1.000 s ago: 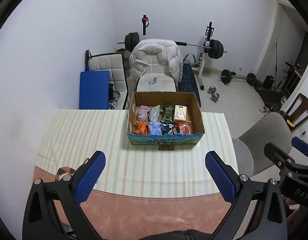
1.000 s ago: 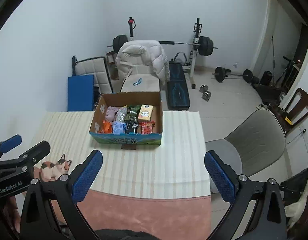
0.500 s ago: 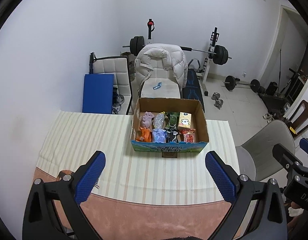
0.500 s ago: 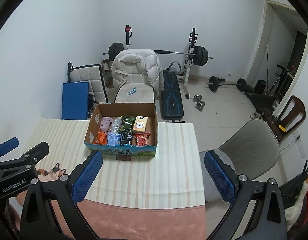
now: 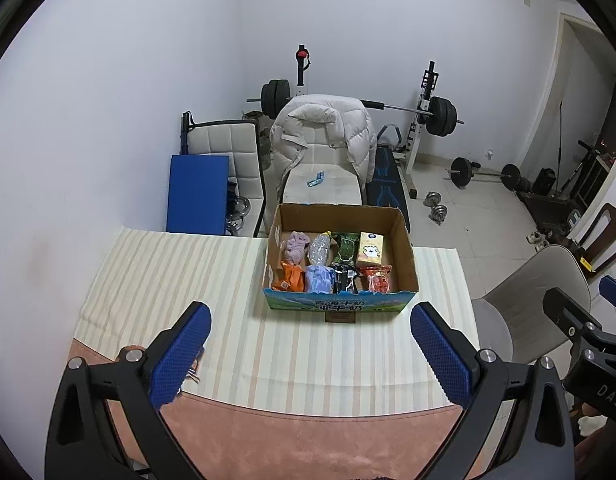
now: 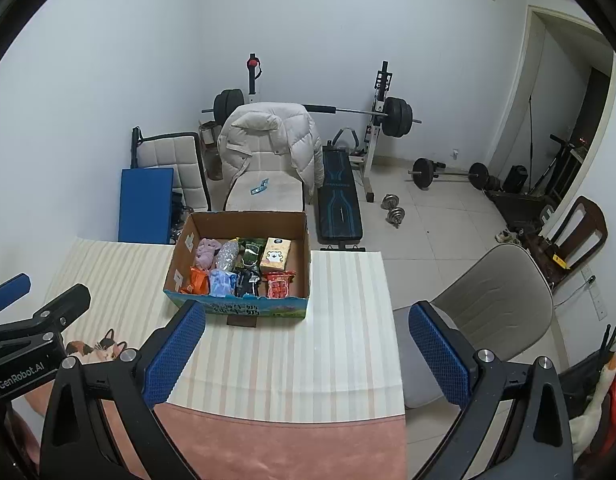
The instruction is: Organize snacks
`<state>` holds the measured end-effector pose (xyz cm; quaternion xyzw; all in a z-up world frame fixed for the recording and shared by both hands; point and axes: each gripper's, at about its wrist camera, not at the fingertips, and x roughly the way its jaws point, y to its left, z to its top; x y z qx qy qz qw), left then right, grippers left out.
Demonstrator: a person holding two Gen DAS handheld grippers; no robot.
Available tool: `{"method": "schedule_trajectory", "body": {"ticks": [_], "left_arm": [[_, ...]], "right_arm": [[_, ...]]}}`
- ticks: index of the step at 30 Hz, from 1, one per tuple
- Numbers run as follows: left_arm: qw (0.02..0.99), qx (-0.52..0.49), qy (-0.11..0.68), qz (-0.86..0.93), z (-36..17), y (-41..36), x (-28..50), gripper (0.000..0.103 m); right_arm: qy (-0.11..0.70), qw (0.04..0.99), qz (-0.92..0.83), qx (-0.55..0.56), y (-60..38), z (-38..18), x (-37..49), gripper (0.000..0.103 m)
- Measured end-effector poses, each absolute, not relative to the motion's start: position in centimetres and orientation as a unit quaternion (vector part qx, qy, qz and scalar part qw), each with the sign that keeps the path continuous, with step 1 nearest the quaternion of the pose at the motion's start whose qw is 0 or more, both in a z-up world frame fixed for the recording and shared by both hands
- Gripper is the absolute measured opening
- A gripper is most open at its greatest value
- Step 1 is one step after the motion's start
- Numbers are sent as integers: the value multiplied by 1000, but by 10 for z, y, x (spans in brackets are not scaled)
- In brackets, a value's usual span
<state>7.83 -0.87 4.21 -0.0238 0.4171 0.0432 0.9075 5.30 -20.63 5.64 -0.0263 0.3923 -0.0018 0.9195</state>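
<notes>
An open cardboard box (image 5: pixel 405 254) (image 6: pixel 304 248) stands at the far side of the striped table, well beyond both grippers. Inside lie several snack packs in two rows, among them an orange pack (image 5: pixel 290 277), a yellow carton (image 5: pixel 369 249) (image 6: pixel 275 255) and a red pack (image 5: pixel 377 278) (image 6: pixel 280 283). My left gripper (image 5: pixel 309 354) is open and empty, high above the near table edge. My right gripper (image 6: pixel 306 352) is open and empty too, held to the right of the left one.
A striped cloth (image 5: pixel 168 272) covers the table, with pink cloth (image 5: pixel 308 440) nearer me. A grey chair (image 6: pixel 487 312) stands right of the table. Behind the table are a chair with a white jacket (image 5: pixel 323 128), a weight bench (image 6: pixel 339 200) and barbells.
Both grippers have pulled back and risen, so the box looks smaller and sits lower in view. Both stay open and empty.
</notes>
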Motion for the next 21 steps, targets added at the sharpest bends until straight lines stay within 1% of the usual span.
{"method": "schedule_trajectory", "body": {"ticks": [21], "left_arm": [[909, -22, 414, 39, 45, -10, 77, 102]], "right_arm": [[388, 921, -6, -28, -206, 67, 56, 103]]}}
